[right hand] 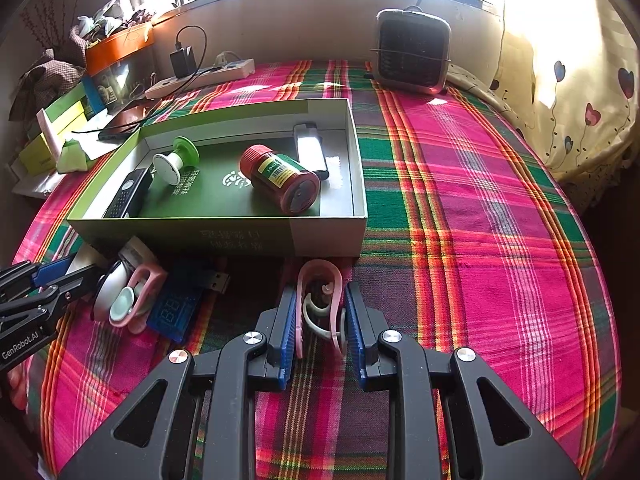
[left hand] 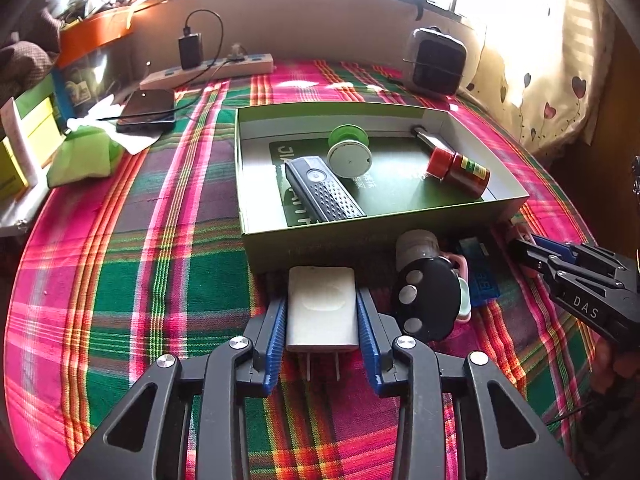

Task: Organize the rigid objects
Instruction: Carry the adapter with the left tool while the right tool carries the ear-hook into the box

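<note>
Your left gripper [left hand: 322, 312] has its blue pads clamped on both sides of the white plug adapter [left hand: 322, 306], prongs pointing back toward the camera, the adapter sitting on the plaid cloth [left hand: 140, 280] right against the near wall of the green box [left hand: 316, 246]. Your right gripper [right hand: 320, 308] is closed on the pink clip [right hand: 318, 280], pads pressing its two sides, also just in front of the box's near wall. Inside the box: black remote [left hand: 324, 190] at the left, green-and-white spool [left hand: 348, 152] leaning on it, red bottle [left hand: 458, 168] lying on its side to the right, silver lighter [right hand: 310, 152] by the far right wall. Still outside, between your two grippers on the cloth: a black round device [left hand: 426, 300] with three silver buttons, a second pink clip [right hand: 140, 292] touching it, and a blue USB meter [right hand: 180, 308] just beside those. Behind the box: phone [left hand: 148, 110] on cable, power strip [left hand: 208, 70] with a black charger [left hand: 190, 50], small heater [right hand: 412, 54] at the far right edge of the table.
</note>
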The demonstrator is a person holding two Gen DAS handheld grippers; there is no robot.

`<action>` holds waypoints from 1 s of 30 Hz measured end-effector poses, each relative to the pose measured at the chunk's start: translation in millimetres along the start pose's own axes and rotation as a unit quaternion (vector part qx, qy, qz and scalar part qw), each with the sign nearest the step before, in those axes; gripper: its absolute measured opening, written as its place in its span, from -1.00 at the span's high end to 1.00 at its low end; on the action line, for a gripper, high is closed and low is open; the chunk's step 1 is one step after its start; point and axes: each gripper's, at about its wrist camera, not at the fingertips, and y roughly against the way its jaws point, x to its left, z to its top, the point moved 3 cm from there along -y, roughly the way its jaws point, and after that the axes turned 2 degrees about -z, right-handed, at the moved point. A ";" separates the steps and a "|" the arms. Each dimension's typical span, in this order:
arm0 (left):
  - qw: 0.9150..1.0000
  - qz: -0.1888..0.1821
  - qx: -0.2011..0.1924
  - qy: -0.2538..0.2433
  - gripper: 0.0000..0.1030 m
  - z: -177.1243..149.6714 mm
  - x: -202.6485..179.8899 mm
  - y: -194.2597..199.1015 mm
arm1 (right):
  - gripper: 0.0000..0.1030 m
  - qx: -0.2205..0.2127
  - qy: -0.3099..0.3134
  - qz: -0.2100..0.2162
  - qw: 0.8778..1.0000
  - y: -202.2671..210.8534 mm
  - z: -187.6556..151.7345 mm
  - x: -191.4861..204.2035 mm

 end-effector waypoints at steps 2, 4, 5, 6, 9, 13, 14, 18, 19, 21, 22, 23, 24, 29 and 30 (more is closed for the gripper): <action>1.000 -0.002 0.000 0.001 0.38 -0.4 -0.6 1.1 | 0.53 0.001 0.000 0.003 1.000 1.0 -0.4 0.9; 1.000 -0.003 -0.002 0.002 0.38 -0.6 -1.2 2.6 | 0.53 -0.001 0.000 0.004 1.000 3.2 -0.1 0.4; 1.000 -0.004 -0.003 0.002 0.38 -0.6 -1.4 3.5 | 0.53 -0.002 0.001 0.005 1.000 4.6 0.4 0.2; 1.000 -0.005 -0.004 0.002 0.38 -0.6 -1.4 4.5 | 0.53 -0.004 0.001 0.004 1.000 6.1 1.1 0.3; 1.000 -0.009 -0.008 0.001 0.38 -0.1 -2.3 8.0 | 0.53 -0.008 0.003 0.003 1.000 10.1 1.6 0.8; 1.000 -0.010 -0.014 0.002 0.38 1.4 -3.2 14.6 | 0.53 -0.010 0.000 0.007 1.000 14.8 1.4 0.2; 1.000 -0.011 -0.016 0.003 0.38 2.0 -3.1 16.6 | 0.53 -0.012 0.000 0.006 1.000 16.2 1.8 0.2; 1.000 -0.014 -0.024 0.006 0.38 7.2 -2.0 23.6 | 0.53 -0.020 0.002 0.008 1.000 22.6 4.5 0.8; 1.000 -0.014 -0.026 0.007 0.38 8.9 -1.8 25.1 | 0.53 -0.022 0.004 0.009 1.000 24.1 5.6 1.1; 0.999 -0.015 -0.030 0.007 0.38 12.8 -1.3 28.1 | 0.53 -0.026 0.007 0.009 1.000 26.9 8.3 2.3; 0.999 -0.016 -0.031 0.007 0.38 15.3 -1.2 28.7 | 0.53 -0.028 0.008 0.009 1.000 28.3 9.8 2.8; 0.999 -0.018 -0.032 0.007 0.38 17.7 -0.7 29.4 | 0.53 -0.030 0.009 0.010 0.999 29.7 11.0 3.3; 0.999 -0.021 -0.033 0.009 0.38 20.5 0.1 30.1 | 0.53 -0.032 0.010 0.011 0.999 31.1 12.5 4.1; 0.999 -0.024 -0.040 0.011 0.38 37.5 4.3 30.2 | 0.53 -0.040 0.016 0.016 0.999 36.0 20.3 8.9; 0.999 -0.028 -0.041 0.013 0.38 40.8 5.5 29.6 | 0.53 -0.042 0.017 0.018 0.999 36.6 22.3 10.4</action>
